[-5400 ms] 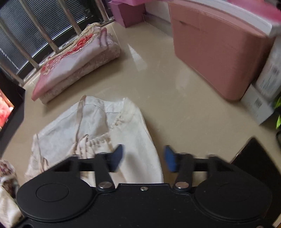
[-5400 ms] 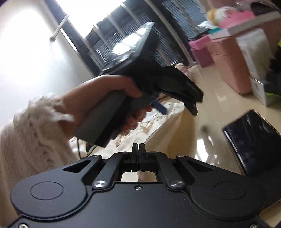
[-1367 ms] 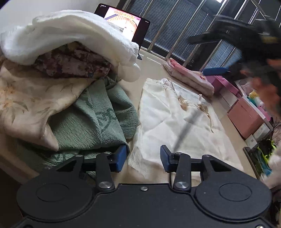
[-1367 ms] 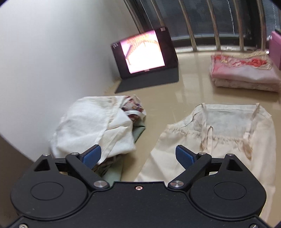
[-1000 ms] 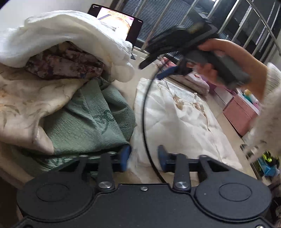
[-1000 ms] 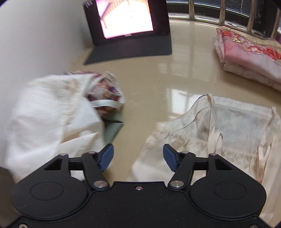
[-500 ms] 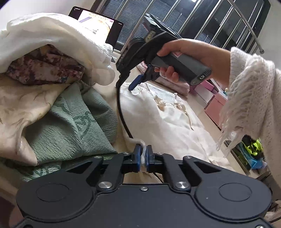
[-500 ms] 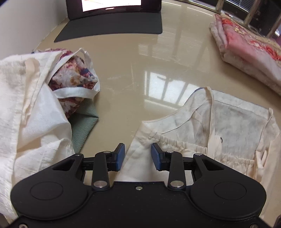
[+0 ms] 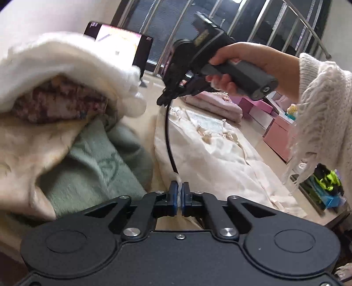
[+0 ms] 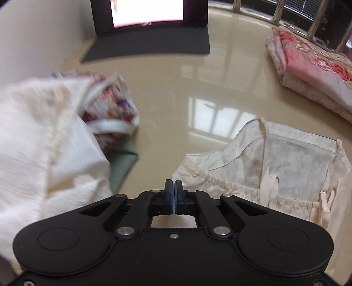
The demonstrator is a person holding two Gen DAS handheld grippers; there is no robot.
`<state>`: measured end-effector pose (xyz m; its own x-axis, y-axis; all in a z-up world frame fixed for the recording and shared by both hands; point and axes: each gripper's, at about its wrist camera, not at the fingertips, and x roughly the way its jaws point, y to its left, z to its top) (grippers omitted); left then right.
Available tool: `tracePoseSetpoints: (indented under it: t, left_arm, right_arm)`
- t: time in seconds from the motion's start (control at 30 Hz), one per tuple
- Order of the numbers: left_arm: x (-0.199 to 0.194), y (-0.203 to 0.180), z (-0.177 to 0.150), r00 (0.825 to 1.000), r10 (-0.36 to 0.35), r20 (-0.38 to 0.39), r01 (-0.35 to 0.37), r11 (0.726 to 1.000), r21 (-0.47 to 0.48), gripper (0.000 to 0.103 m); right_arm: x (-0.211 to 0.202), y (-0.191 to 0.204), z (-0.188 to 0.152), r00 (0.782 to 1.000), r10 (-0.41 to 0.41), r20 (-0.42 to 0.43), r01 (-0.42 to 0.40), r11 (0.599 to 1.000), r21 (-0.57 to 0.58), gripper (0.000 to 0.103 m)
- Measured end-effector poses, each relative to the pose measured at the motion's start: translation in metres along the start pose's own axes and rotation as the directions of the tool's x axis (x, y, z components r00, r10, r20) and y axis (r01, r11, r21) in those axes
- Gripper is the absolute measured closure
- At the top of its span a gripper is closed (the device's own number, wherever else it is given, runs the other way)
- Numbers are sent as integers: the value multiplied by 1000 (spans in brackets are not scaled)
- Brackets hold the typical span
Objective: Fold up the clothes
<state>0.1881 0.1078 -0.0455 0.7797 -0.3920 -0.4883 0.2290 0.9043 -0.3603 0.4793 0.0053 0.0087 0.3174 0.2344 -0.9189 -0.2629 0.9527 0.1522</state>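
I am in a home, in a room where people live. The shiny cream floor [image 10: 171, 72] has a messy heap of soft clothes [image 9: 66, 140] on it, white, green and flowery. A neat folded stack of pink cloth [image 10: 312, 74] lies by the window. The big window has metal bars [image 9: 259, 28] across it. A black tablet with a bright lit screen [image 10: 149, 15] stands by the white wall [image 10: 39, 33]. Pink storage boxes [image 9: 277, 129] sit along one side.
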Motion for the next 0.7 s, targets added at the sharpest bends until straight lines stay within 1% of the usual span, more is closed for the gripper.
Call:
tracePoseSetpoints:
  t: [0.1,0.17,0.2,0.27,0.33,0.4,0.47,0.5,0.53,0.57,0.6,0.63,0.67,0.7]
  left_arm:
    - [-8,-20,6,999,6,45,-11,994,112,99]
    - [-13,-39,6,997,3,75,-20,975,220,99]
    - [-15,-49,6,996,1,90,-26,961,274,99]
    - [-13,-70,3,996,-21,84,-13,925,379,99]
    - [-5,-90,-2,997,-47,61,13,884,468,99]
    - [4,-109,-9,998,-67,17,48,842,538,99]
    - [15,-121,-14,997,-61,-37,72,830,553,98]
    - [20,-124,-16,996,-60,-69,88,832,548,96]
    - [25,-127,-18,993,-67,-97,109,835,540,96]
    - [27,-128,-20,989,-86,-120,137,837,530,92]
    - [26,-126,-22,986,-100,-134,156,844,513,80]
    - [24,-124,-23,982,-115,-147,174,850,497,72]
    - [23,-123,-24,979,-129,-160,192,856,480,55]
    - [19,-119,-25,977,-145,-154,201,863,463,46]
  right_arm:
    - [-29,-24,-3,993,104,46,-106,994,36,103]
    - [-45,-43,-8,984,167,70,-170,984,47,103]
    - [-52,-55,-11,980,184,80,-188,980,57,103]
    - [-59,-79,-16,976,195,96,-204,976,82,103]
    - [-56,-105,-20,976,189,106,-200,973,111,103]
    - [-50,-128,-25,978,180,108,-194,971,142,102]
    - [-40,-143,-32,981,163,104,-178,972,154,95]
    - [-35,-150,-36,983,154,102,-169,973,158,84]
    - [-34,-156,-39,982,153,113,-170,970,171,78]
    - [-35,-163,-43,979,154,132,-177,966,187,70]
    - [-38,-168,-47,975,159,157,-189,962,198,69]
    - [-42,-172,-50,969,168,181,-203,959,199,69]
    - [-46,-173,-53,964,181,195,-218,958,189,69]
    - [-51,-173,-55,959,196,206,-233,957,175,69]
